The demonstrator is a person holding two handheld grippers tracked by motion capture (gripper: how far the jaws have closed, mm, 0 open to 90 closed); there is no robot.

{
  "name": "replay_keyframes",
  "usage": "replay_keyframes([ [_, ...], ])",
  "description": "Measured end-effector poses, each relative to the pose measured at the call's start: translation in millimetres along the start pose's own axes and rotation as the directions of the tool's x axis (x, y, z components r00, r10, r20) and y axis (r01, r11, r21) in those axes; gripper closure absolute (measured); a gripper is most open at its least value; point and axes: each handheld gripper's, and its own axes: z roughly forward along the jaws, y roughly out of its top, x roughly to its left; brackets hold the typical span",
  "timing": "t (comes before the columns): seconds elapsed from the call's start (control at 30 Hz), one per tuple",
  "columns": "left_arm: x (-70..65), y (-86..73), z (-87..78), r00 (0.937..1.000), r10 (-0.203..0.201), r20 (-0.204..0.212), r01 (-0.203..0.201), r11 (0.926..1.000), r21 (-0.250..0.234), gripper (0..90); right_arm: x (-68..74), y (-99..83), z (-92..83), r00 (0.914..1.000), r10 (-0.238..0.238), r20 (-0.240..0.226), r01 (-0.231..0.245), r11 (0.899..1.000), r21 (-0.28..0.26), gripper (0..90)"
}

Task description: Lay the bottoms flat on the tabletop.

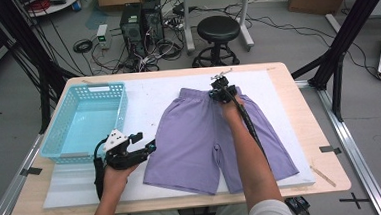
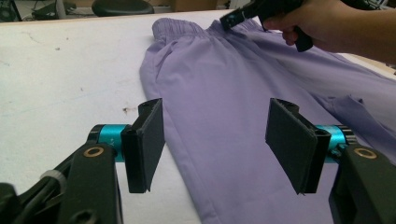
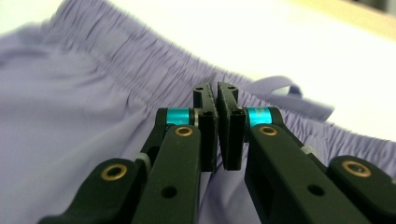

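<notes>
One pair of purple shorts [image 1: 215, 136] lies flat on the table [image 1: 310, 130], its waistband under the right tongs [image 1: 221, 92], which are pressed together, pinching the elastic edge. The left tongs [image 1: 148, 146] stand spread just beside the shorts' leg hem, with one blue basket [image 1: 86, 121] beyond them

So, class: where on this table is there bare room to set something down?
Free: the white mat between the blue basket and the purple shorts, and the strip in front of the basket. Crowded: the shorts' waistband, where the right gripper sits, and around the left gripper.
</notes>
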Motion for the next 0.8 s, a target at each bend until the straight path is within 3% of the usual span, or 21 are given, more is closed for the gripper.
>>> replay_keyframes([
  [0.17,0.1,-1.2,-0.4,1.0000,-0.001,0.001,0.001,1.0000,0.009,37.4,0.8,-0.4,5.1,0.9995,0.011,0.029,-0.011,1.000,0.010,78.4],
  [0.33,1.8,-2.0,-0.1,0.9999,-0.012,0.005,0.012,0.9999,0.009,37.4,-17.6,-0.8,-19.2,0.9994,0.035,-0.005,-0.035,0.999,-0.038,71.3],
  [0.43,3.9,-2.3,1.6,0.9999,-0.016,0.005,0.016,0.9997,0.016,37.4,-34.3,-10.3,-36.2,0.9960,0.070,-0.054,-0.072,0.997,-0.018,66.9],
  [0.5,5.2,-2.2,2.7,0.9997,-0.022,0.007,0.022,0.9995,0.021,38.1,-44.9,-23.5,-52.2,0.9976,0.056,-0.040,-0.058,0.997,-0.045,67.2],
  [0.67,4.6,-2.4,5.0,0.9992,-0.038,0.014,0.037,0.9988,0.032,52.1,-71.4,-53.7,-82.7,0.9944,0.086,-0.061,-0.087,0.996,-0.010,68.9],
  [0.8,2.0,-3.2,5.0,0.9994,-0.033,0.011,0.033,0.9982,0.051,57.6,-83.5,-83.1,-107.4,0.9930,0.091,-0.075,-0.094,0.995,-0.033,69.1],
])
